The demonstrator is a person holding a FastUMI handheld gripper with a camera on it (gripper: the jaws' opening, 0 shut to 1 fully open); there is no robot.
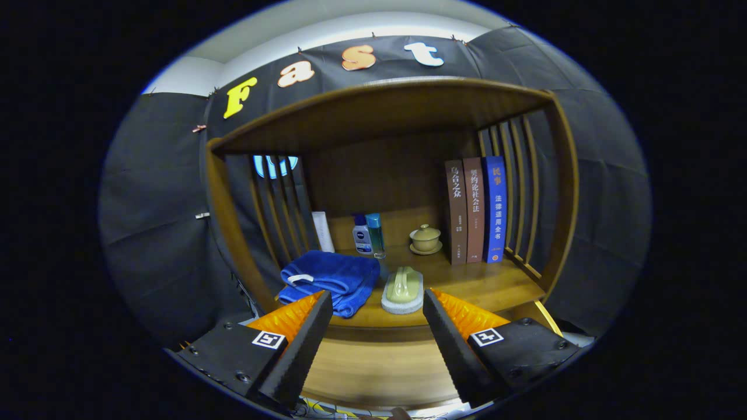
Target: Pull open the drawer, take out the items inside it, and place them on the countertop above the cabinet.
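Tongs (pixel 378 298) spread wide, holding nothing

Wooden countertop (pixel 484 286) under a slatted shelf frame. Lying on it: folded blue towel (pixel 330 280), scrub brush (pixel 402 290) just beside it, two small bottles (pixel 369 234), white tube (pixel 323 231), lidded cup (pixel 425 239), three upright books (pixel 475 211).

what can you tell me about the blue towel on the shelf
The blue towel is a plush, deep blue cloth folded into a thick, soft bundle with rounded edges, with a small white loop or tag on its near left side. It lies flat on the wooden countertop, at the front left, its right edge close beside the scrubbing brush. It sits just beyond the left finger of the open gripper, which is not touching it.
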